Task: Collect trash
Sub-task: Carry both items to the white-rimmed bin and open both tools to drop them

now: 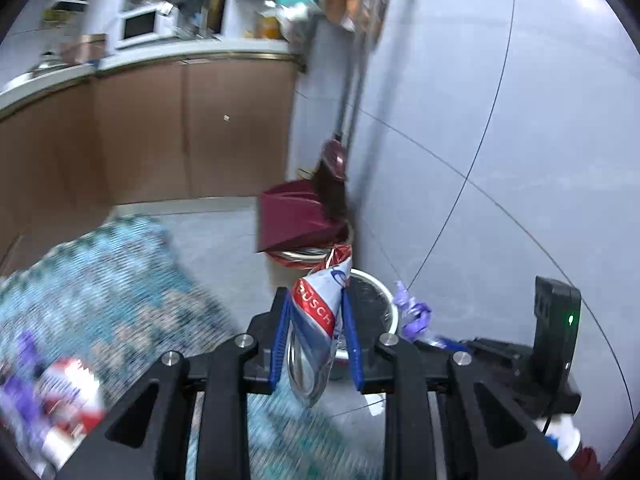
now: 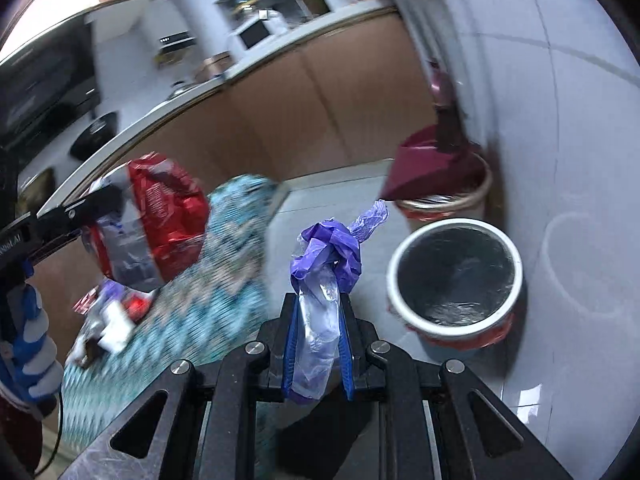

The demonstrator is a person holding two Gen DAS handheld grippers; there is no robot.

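Both tongs pinch litter, left gripper (image 1: 318, 312) a crumpled red-and-white snack wrapper (image 1: 322, 300), right gripper (image 2: 318, 320) knotted purple plastic film (image 2: 326, 256), carried toward the white-rimmed round bin (image 2: 456, 272) for dropping.

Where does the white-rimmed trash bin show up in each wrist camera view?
Left wrist view: the white-rimmed trash bin sits low, just right of center, mostly hidden behind the snack wrapper pinched in the left tool.
Right wrist view: it is right of center, fully visible with its open mouth showing, right of the purple plastic bag held in the right tool.
Shared landmark: the maroon dustpan just beyond the bin.
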